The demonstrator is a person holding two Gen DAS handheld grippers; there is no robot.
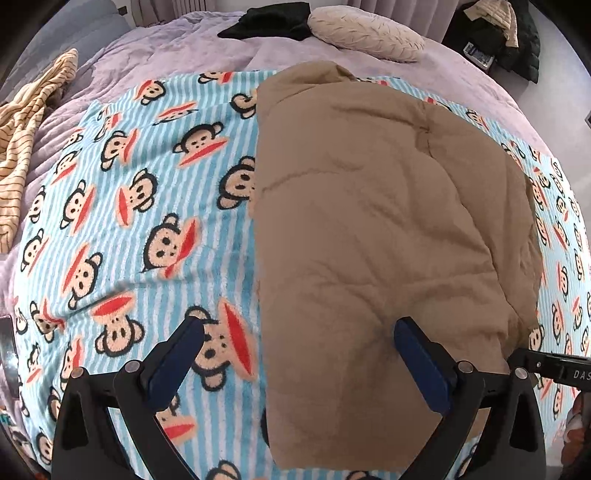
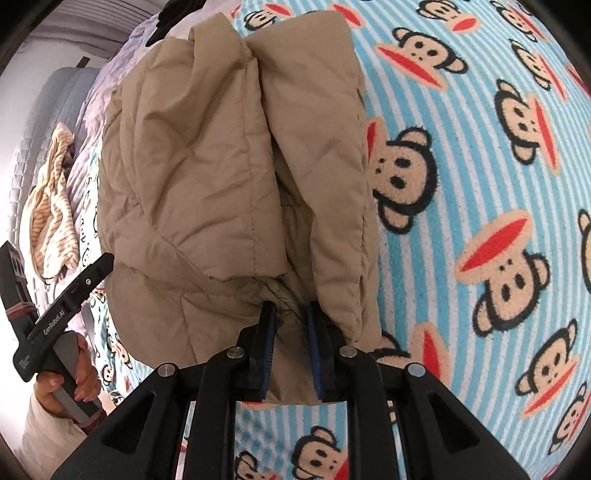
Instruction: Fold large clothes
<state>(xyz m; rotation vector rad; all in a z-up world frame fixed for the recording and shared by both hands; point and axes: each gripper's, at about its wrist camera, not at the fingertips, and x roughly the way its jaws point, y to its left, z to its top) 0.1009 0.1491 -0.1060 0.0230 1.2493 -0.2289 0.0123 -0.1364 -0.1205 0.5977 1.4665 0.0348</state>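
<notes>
The bed (image 1: 155,55) fills the room's middle, covered in a pale lilac quilt. Over it lies a blue-and-white striped blanket (image 1: 147,206) printed with monkey faces, spread wide and reaching the near edge.

On the blanket's right half, as the left wrist view has it, lies the tan padded jacket (image 1: 388,229), quilted and puffy, already folded into a long block with a straight left edge. In the right wrist view its layers are doubled over, 2 thick folds meeting along a deep crease.

A cream textured pillow (image 1: 365,33) rests at the far side of the bed, with a black garment (image 1: 273,20) just beside it. A yellow striped cloth (image 1: 29,147) lies crumpled at the blanket's left edge. Dark clothes are heaped on a stand (image 1: 498,33) off the bed's far right corner.

The left gripper (image 1: 295,332) has its jaws spread wide and holds nothing: 1 finger is over the blanket, the other over the jacket's near part.

The right gripper (image 2: 288,314) is drawn in narrow, pinching a bunch of the jacket's fabric at its near hem.

The person's left hand (image 2: 70,373) wraps the other tool's grey handle.
</notes>
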